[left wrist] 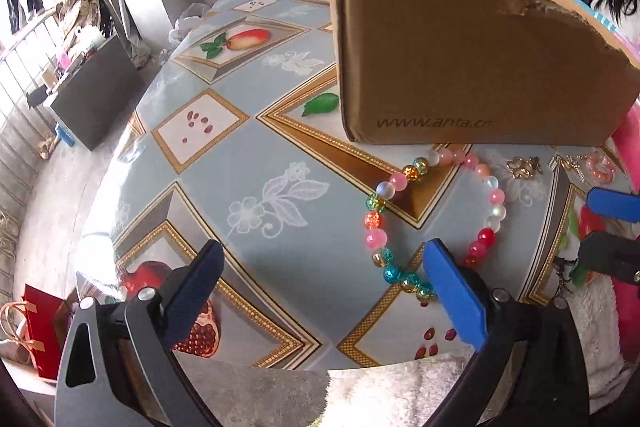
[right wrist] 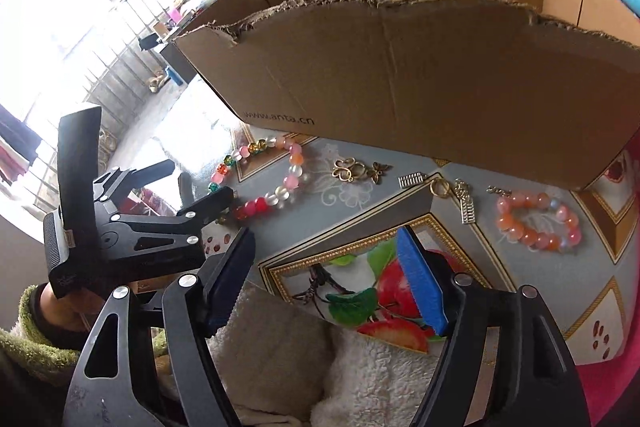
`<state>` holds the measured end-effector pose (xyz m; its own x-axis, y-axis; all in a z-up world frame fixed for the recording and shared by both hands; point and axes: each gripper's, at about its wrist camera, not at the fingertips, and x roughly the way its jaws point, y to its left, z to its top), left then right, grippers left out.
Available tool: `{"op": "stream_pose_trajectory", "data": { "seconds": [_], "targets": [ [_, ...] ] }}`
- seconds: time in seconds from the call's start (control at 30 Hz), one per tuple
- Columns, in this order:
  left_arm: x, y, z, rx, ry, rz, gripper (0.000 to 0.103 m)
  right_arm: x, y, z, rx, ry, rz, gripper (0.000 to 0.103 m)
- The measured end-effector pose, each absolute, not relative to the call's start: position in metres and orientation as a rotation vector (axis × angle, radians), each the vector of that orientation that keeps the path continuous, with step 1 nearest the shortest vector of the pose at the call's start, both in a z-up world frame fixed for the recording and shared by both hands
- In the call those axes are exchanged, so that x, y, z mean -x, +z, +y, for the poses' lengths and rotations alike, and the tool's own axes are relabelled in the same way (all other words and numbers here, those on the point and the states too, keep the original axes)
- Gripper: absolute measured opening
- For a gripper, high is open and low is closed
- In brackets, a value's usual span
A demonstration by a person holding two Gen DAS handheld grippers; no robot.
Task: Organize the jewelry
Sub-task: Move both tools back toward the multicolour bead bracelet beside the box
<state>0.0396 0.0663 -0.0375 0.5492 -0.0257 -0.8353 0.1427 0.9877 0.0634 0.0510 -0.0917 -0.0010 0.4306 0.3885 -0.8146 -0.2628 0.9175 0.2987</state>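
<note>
My left jaws (left wrist: 320, 291) stand wide open and empty over the desk (left wrist: 256, 155), one pad just over the near beads of the big bracelet (left wrist: 436, 223). My right jaws (right wrist: 326, 275) are open too, holding nothing, above the fruit picture. The big bracelet lies flat just in front of the box (right wrist: 400, 67); to its right sit the gold charms (right wrist: 360, 171), then the small bracelet (right wrist: 538, 223), near the box's far corner. To do this well, I think I should shift the left jaws so one short run of beads lies between the pads, close gently so the beads don't roll out, then lift clear over the torn box wall.
</note>
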Motion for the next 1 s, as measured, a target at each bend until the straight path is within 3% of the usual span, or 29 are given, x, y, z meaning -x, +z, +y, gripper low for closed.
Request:
{"op": "stream_pose_trajectory", "data": {
  "seconds": [0.13, 0.4, 1.0],
  "targets": [
    [-0.044, -0.038, 0.074, -0.095, -0.119, 0.990, 0.098, -0.059, -0.013, -0.094, -0.152, 0.399, 1.081, 0.074],
    [-0.058, -0.039, 0.074, -0.098, -0.134, 1.028, 0.099, -0.053, -0.015, -0.091, -0.149, 0.414, 1.050, 0.095],
    [-0.070, -0.042, 0.077, -0.098, -0.136, 1.058, 0.099, -0.044, -0.014, -0.095, -0.167, 0.410, 1.008, 0.095]
  ]
}}
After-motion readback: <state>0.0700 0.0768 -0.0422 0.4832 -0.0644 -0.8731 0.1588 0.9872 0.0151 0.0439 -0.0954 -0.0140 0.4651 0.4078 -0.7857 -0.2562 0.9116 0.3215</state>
